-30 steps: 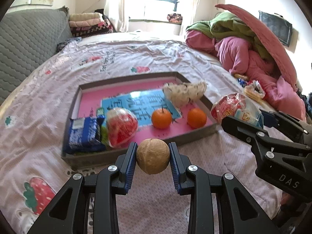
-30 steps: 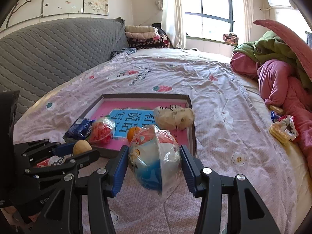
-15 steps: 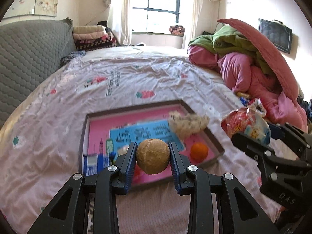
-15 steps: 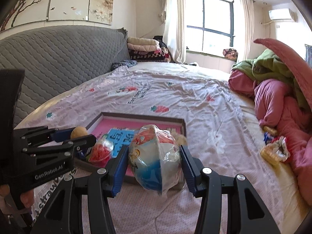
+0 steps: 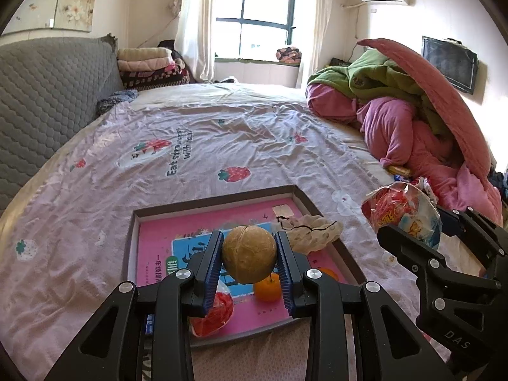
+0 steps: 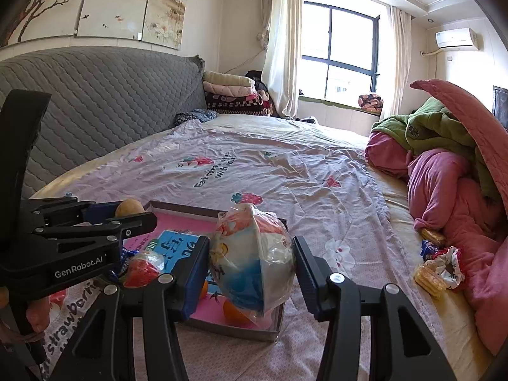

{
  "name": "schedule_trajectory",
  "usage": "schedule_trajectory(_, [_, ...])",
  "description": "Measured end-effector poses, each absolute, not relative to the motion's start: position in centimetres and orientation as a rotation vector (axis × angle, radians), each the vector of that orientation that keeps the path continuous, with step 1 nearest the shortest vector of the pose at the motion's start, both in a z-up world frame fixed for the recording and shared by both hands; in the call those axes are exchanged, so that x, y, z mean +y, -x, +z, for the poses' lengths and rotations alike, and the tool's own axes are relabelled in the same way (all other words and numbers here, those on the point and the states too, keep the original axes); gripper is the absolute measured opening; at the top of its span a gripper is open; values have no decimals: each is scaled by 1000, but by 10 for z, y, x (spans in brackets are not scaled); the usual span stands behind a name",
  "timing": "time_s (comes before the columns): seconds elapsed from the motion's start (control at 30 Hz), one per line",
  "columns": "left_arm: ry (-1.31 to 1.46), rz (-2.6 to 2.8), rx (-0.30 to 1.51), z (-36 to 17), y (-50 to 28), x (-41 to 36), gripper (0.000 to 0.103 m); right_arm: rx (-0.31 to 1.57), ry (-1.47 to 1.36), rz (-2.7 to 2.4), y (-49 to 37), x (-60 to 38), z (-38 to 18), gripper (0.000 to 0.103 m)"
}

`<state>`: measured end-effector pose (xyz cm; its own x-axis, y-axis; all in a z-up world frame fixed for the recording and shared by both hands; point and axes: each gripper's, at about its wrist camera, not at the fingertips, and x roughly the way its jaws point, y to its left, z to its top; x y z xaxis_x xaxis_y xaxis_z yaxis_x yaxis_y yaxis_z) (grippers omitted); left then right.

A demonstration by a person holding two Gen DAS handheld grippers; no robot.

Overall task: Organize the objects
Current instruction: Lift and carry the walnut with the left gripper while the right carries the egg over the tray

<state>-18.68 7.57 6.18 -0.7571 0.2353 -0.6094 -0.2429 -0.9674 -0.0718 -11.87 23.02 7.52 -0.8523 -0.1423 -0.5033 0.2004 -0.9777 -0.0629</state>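
Observation:
My left gripper [image 5: 249, 255] is shut on a round brown nut [image 5: 249, 254], held in the air over the near part of a shallow pink-lined tray [image 5: 209, 211] on the bed. My right gripper [image 6: 250, 265] is shut on a clear snack bag [image 6: 252, 255] with red and blue print, above the tray's right side [image 6: 281, 317]. In the tray lie an orange [image 5: 268, 289], a red wrapped snack [image 5: 211, 316], a beige mesh bag [image 5: 312, 231] and a blue packet, partly hidden. In the left wrist view the right gripper [image 5: 422, 231] holds the bag at the right. The left gripper [image 6: 127, 214] is at the left of the right wrist view.
The tray lies on a pale purple strawberry-print sheet [image 5: 197, 146]. A grey quilted headboard [image 6: 95, 104] runs along the left. Piled pink and green bedding [image 6: 444, 158] fills the right side, with loose snack packets [image 6: 435, 266] beside it. Folded blankets [image 6: 231, 95] are stacked at the far end.
Both grippers have risen with their loads and tilted up. The tray has slid lower in both views, and more of the bed and room shows beyond it.

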Motion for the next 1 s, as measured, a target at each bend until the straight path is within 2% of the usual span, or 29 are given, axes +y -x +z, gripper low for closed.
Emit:
schedule_trajectory(0.53, [1045, 2671, 70, 3, 201, 97, 33, 200, -922, -2807, 147, 236, 22, 52])
schedule_trajectory(1.0, [1071, 2633, 70, -18, 199, 105, 33, 210, -971, -2813, 156, 238, -1, 52])
